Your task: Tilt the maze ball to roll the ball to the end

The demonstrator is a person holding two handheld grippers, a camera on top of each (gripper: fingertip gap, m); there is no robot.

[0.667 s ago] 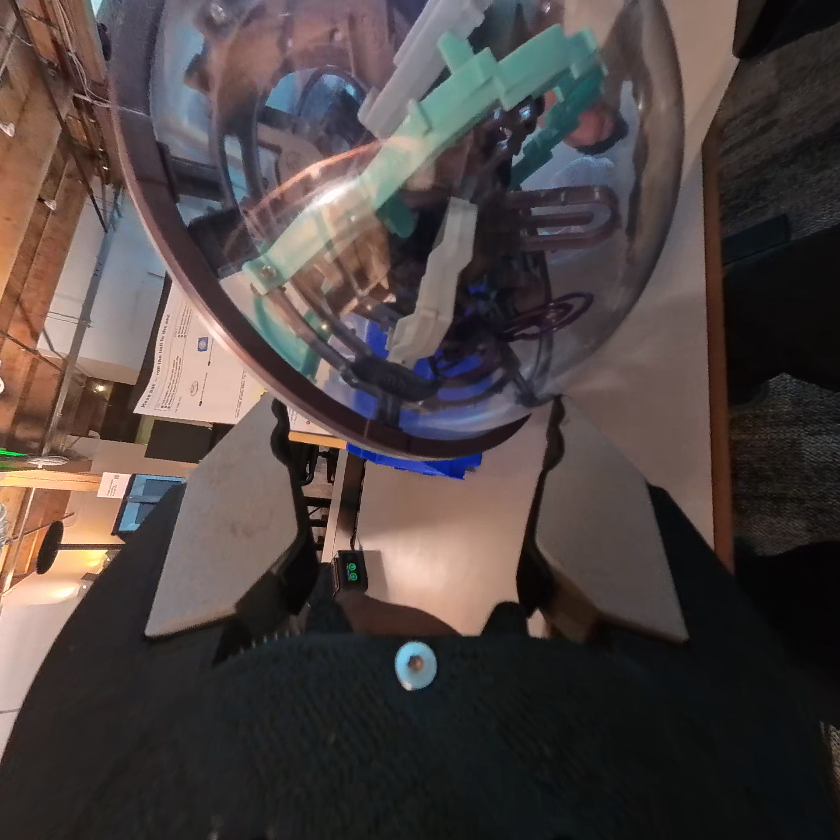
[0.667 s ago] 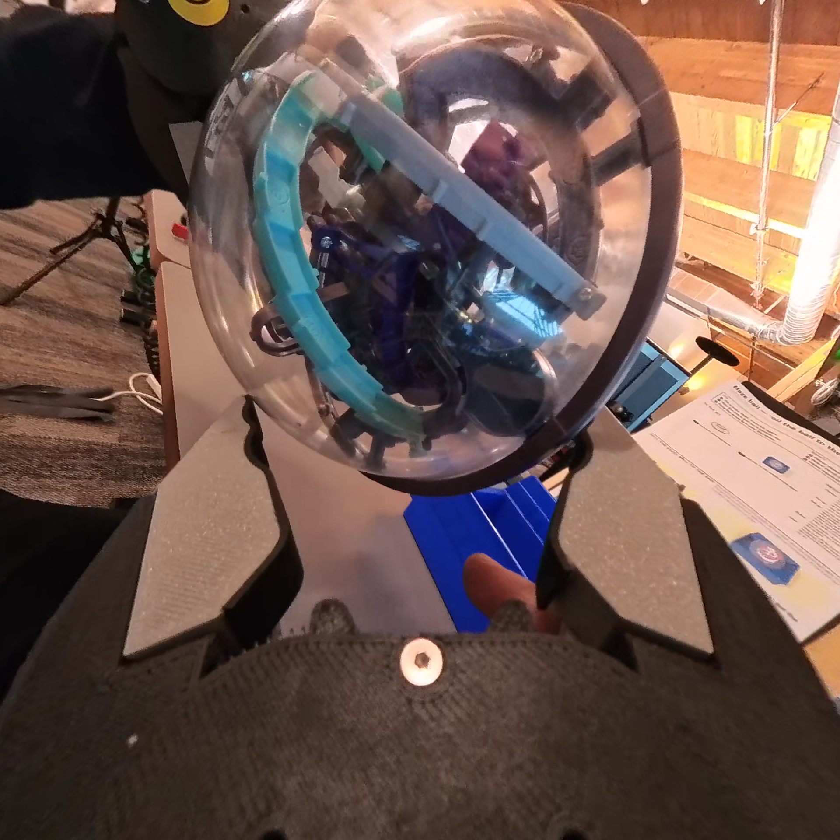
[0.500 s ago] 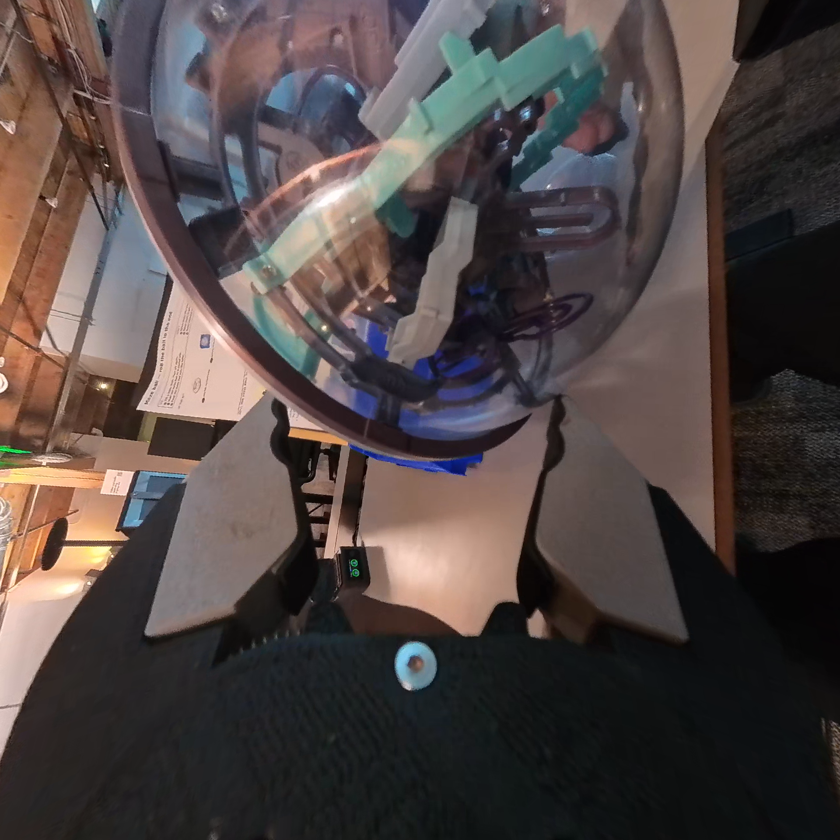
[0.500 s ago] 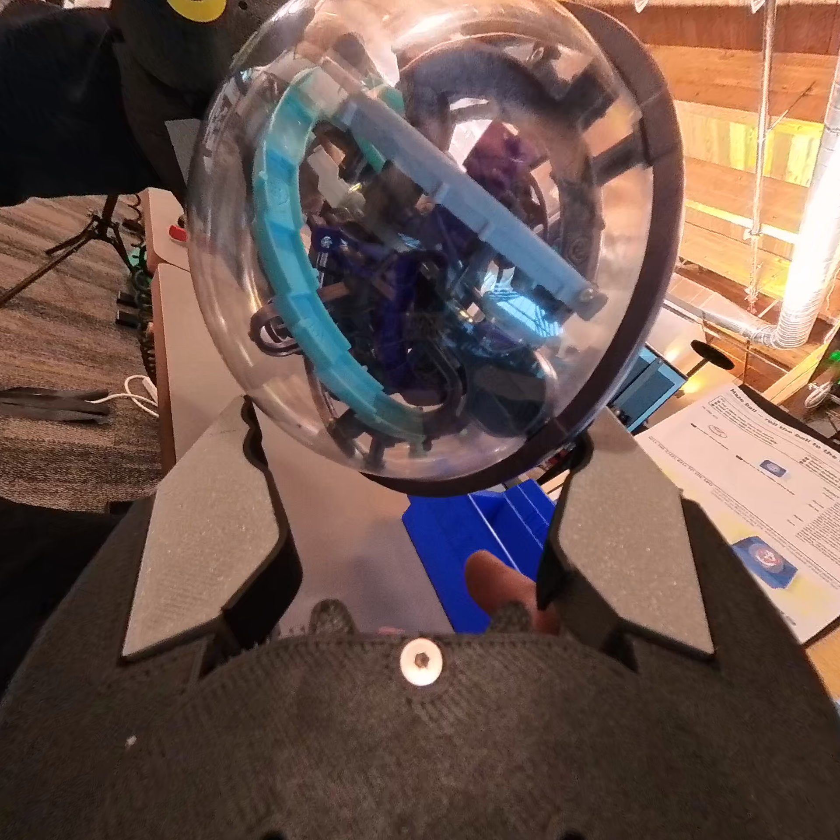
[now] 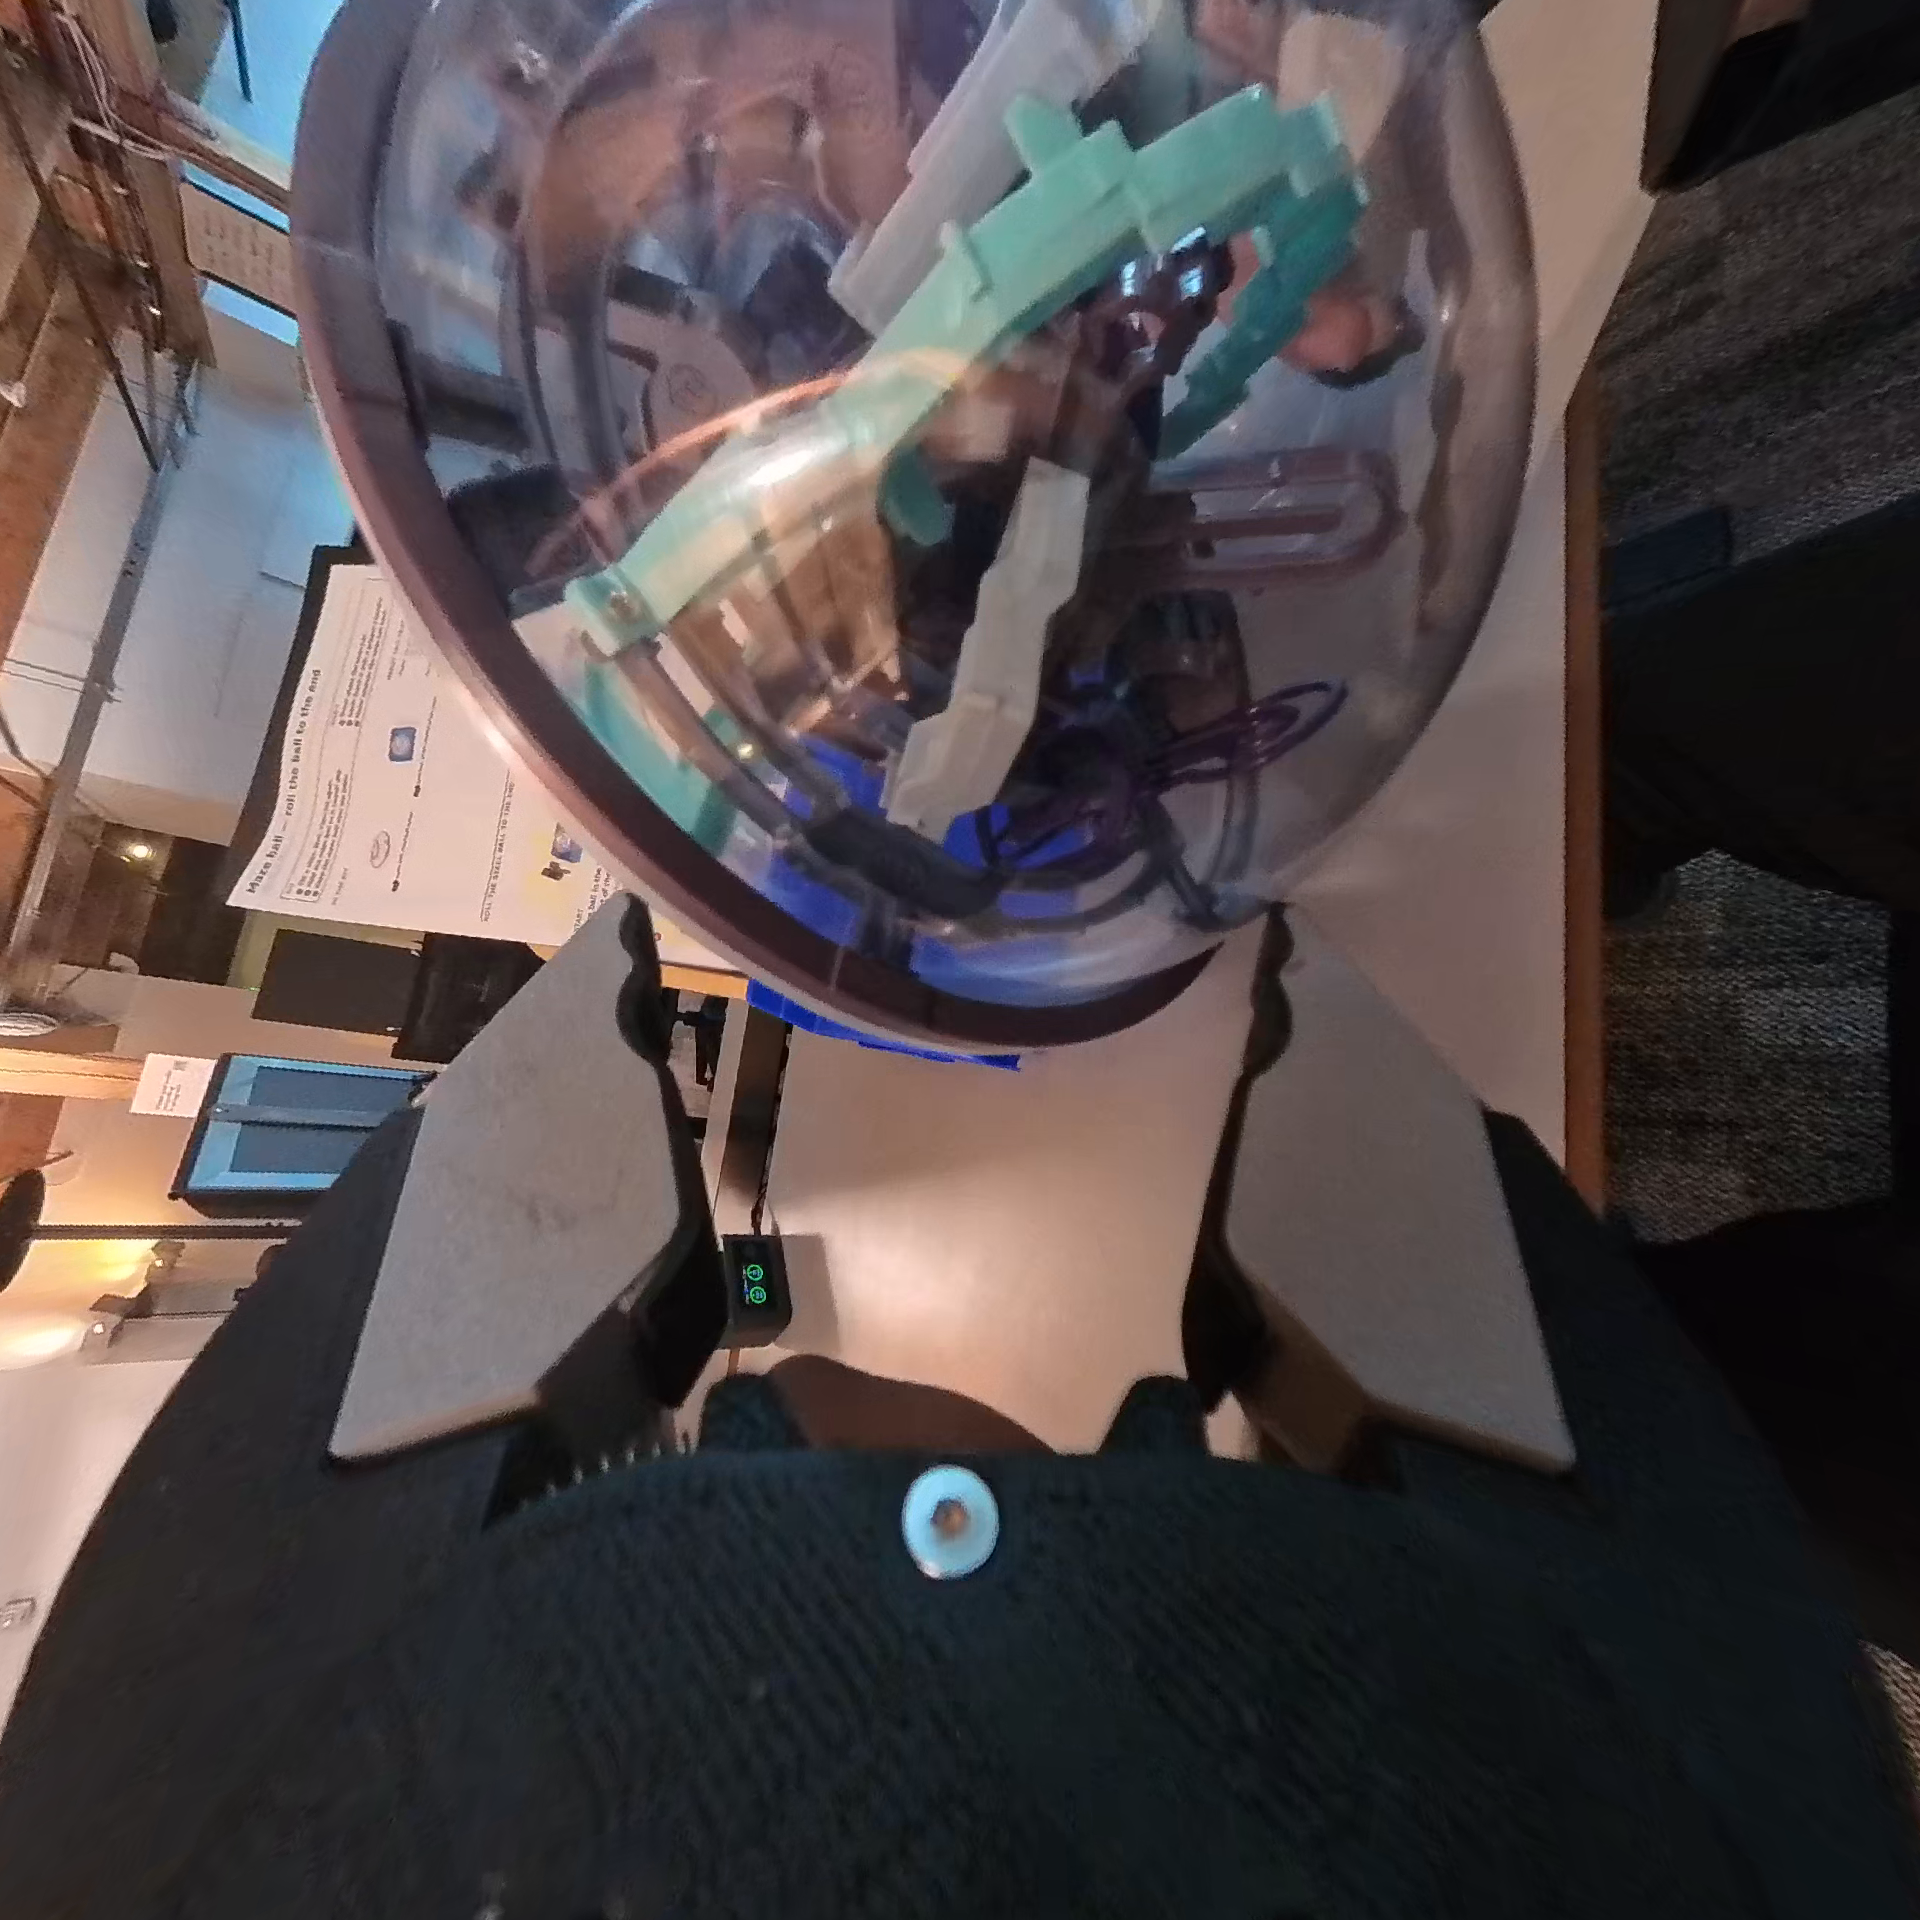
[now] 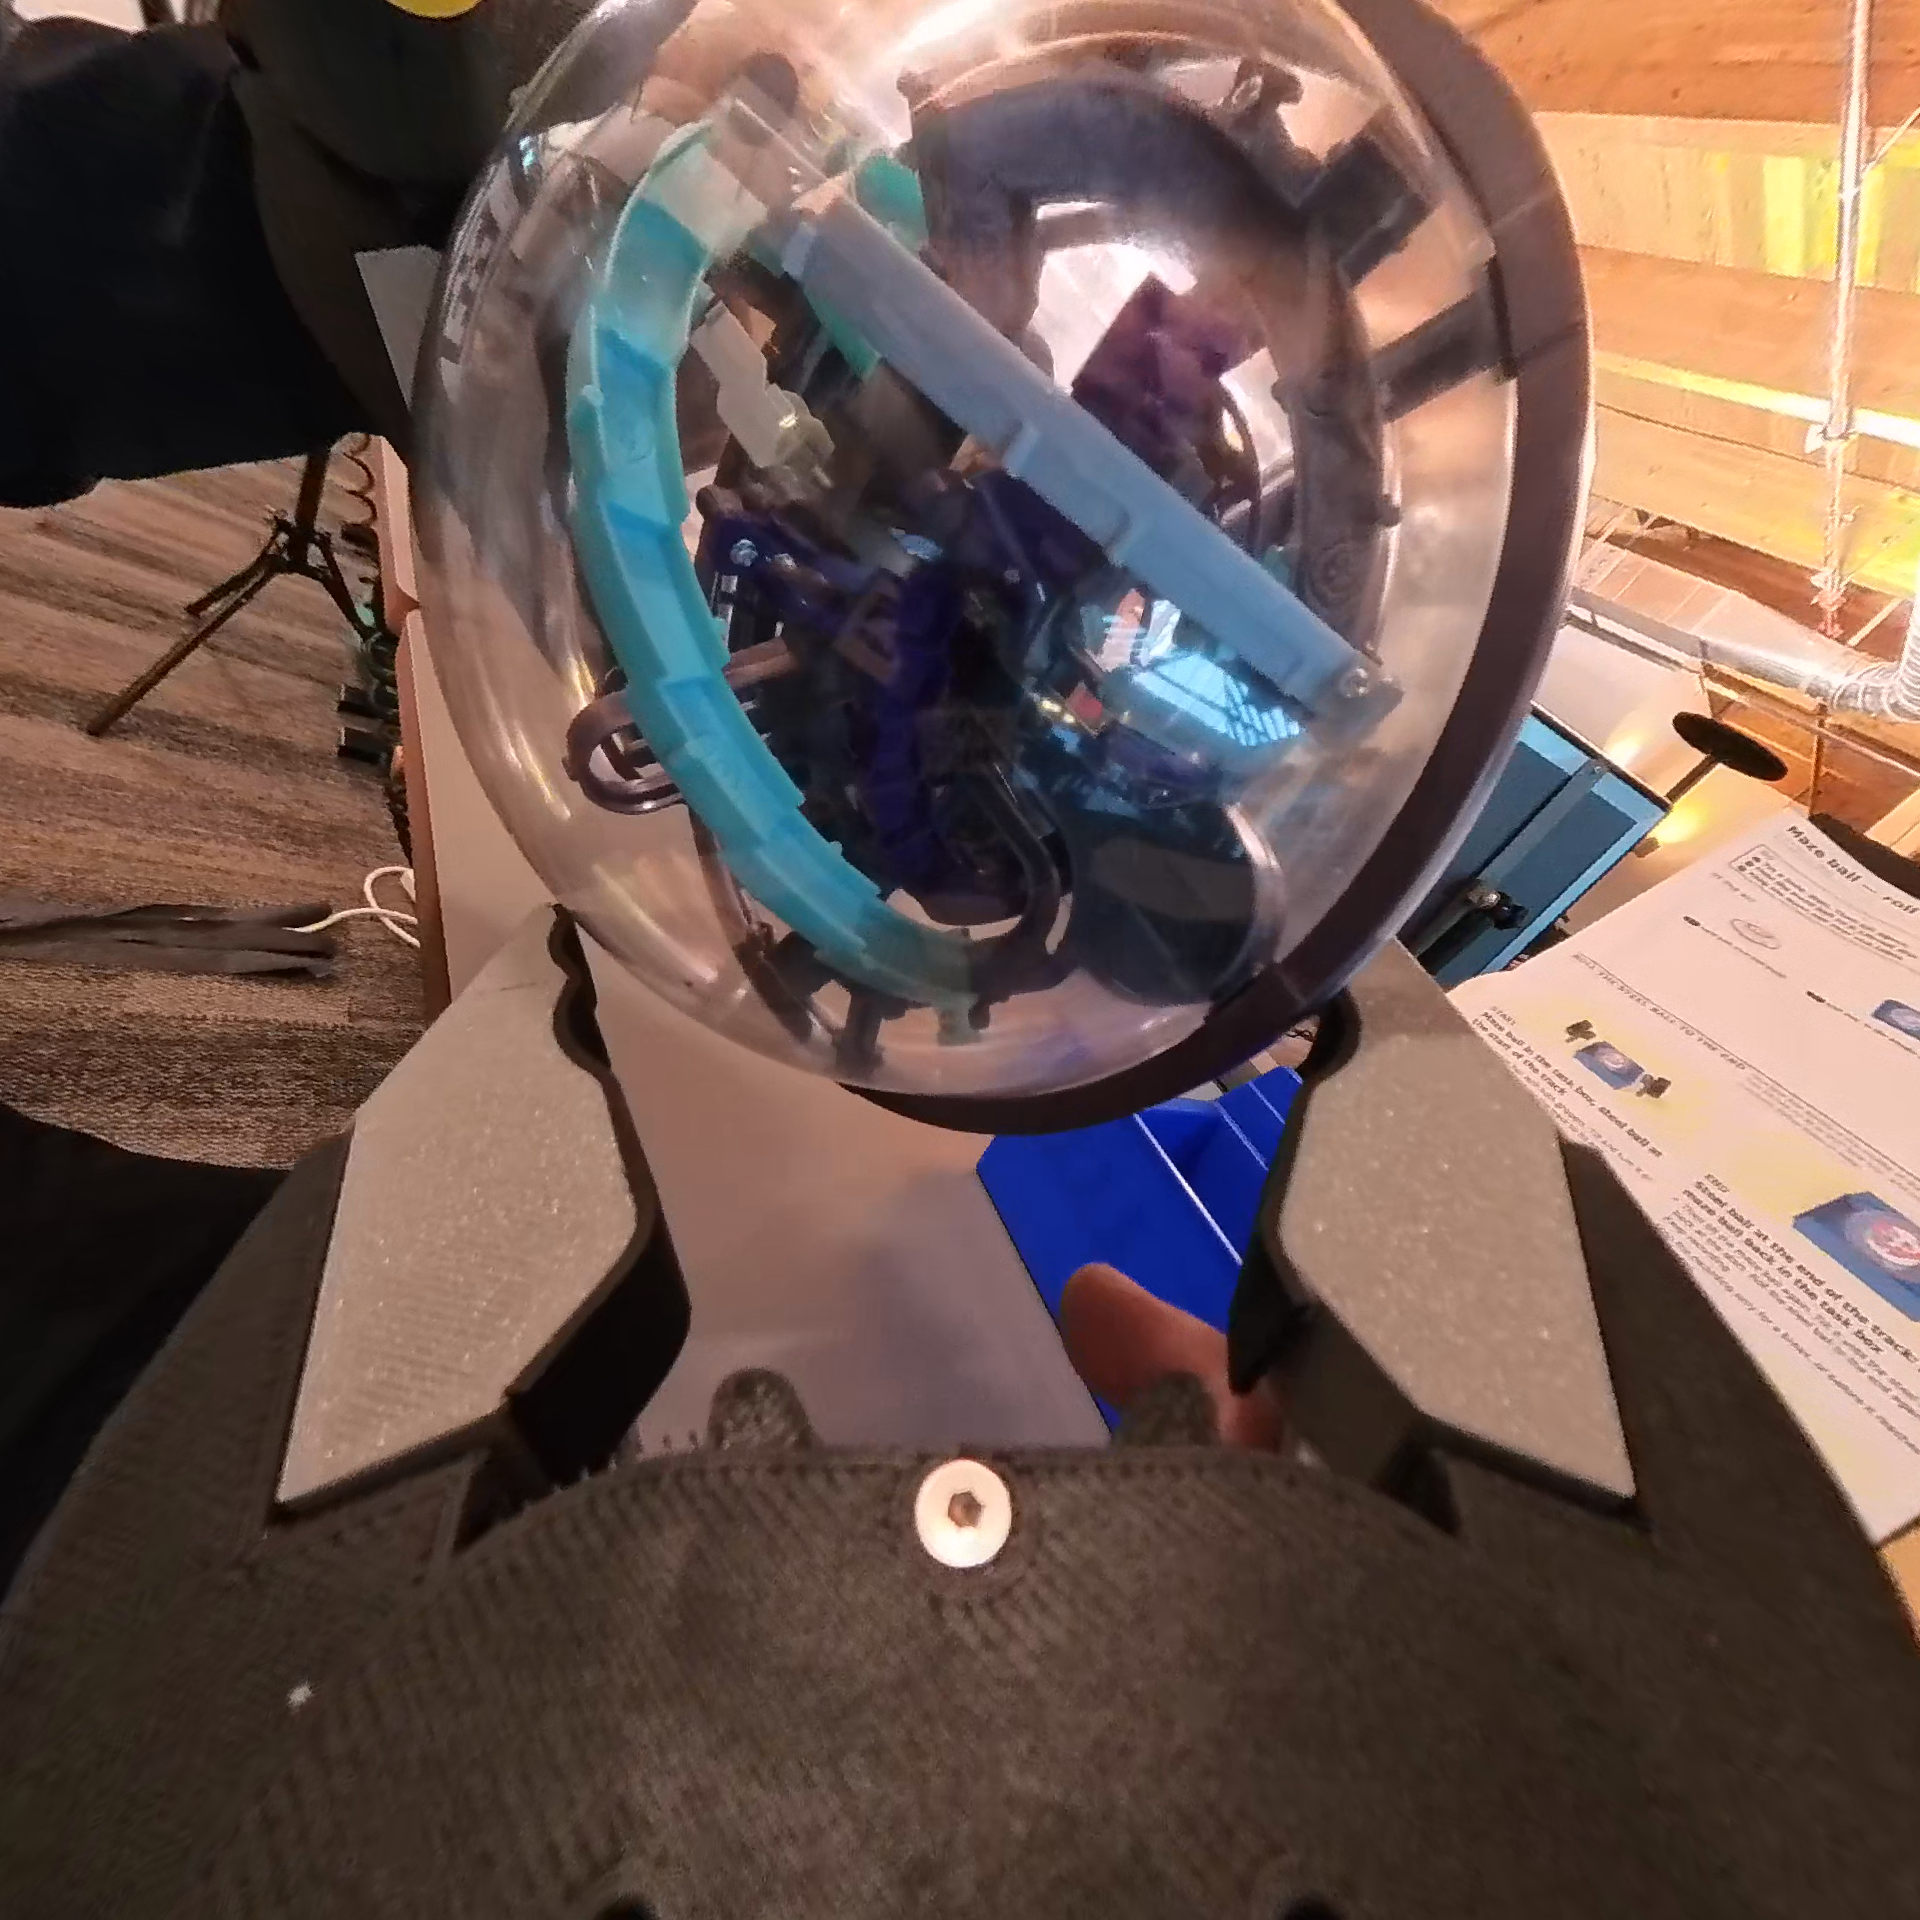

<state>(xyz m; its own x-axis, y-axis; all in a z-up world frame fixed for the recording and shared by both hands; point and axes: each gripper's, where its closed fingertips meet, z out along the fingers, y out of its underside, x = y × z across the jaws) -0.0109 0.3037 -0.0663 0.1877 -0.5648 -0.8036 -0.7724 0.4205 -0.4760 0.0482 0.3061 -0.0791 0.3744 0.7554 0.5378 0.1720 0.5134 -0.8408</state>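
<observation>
- The maze ball (image 5: 935, 499) is up in the air, above the table (image 5: 997, 1174), held between the two tongs.
- The left tongs (image 5: 951, 925) are spread wide, and their two tips press on the bottom of the clear shell. One tip sits by the dark ring (image 5: 665, 873) around the ball. I think they are clamped on the ball.
- The right tongs (image 6: 951, 997) are spread wide too, with both tips touching the ball from the other side. They look clamped on it as well.
- The ball is tipped, so the dark ring runs slanted, not flat.
- Inside I can see a green track (image 5: 1091, 208), a blue curved track (image 6: 665, 665) and purple bits.
- I cannot find the little rolling ball in there, so I cannot tell how far it has gone.
- My guess is that the tilting is going on now and the end is not reached yet.
- A blue box (image 6: 1122, 1195) sits below the right tongs, and a paper sheet (image 6: 1714, 1091) lies beside them.
</observation>
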